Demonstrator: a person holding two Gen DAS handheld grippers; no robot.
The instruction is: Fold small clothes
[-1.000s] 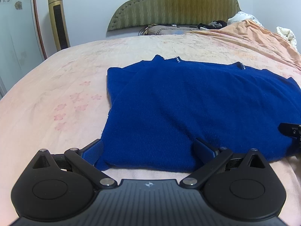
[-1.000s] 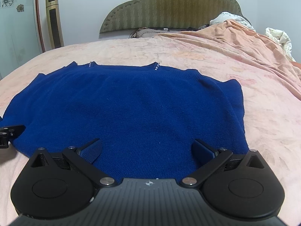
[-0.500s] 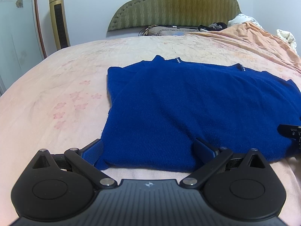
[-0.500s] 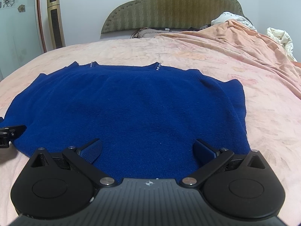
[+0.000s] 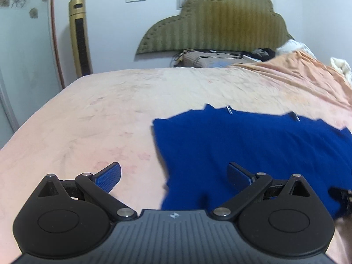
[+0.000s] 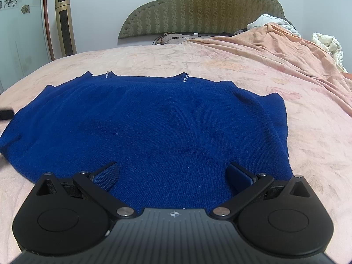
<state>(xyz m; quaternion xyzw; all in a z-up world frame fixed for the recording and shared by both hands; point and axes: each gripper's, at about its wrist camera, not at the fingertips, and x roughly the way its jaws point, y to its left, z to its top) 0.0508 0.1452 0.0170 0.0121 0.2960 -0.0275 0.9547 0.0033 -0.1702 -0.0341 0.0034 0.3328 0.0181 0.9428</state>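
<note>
In the left wrist view, the left gripper [image 5: 173, 177] has swung away to the left: the dark blue knitted sweater [image 5: 253, 147] that half a second ago filled the middle of the picture now sits right of centre, and only the right-hand blue pad [image 5: 238, 173] lies over its near left edge, while the other pad hangs above the pink flowered bedsheet [image 5: 99, 118]. The jaws stand wide apart and hold nothing. The picture is smeared by motion, so the hem's exact line is hard to read. This looks like a reach toward the sweater's left side or sleeve for a first fold. The sweater's right part is cut off by the frame, and a black gripper tip [image 5: 341, 194] shows at the right margin, beside the hem

In the right wrist view, little has changed: the right gripper [image 6: 173, 176] hovers over the sweater's near hem, fingers spread wide, gripping nothing. The sweater [image 6: 154, 127] lies flat and unfolded, collar toward the olive padded headboard [image 6: 198, 8]. Whether the pads touch the knit cannot be told. The near hem is hidden behind the gripper body, and a dark tip [image 6: 6, 114] shows at the sweater's left edge
</note>
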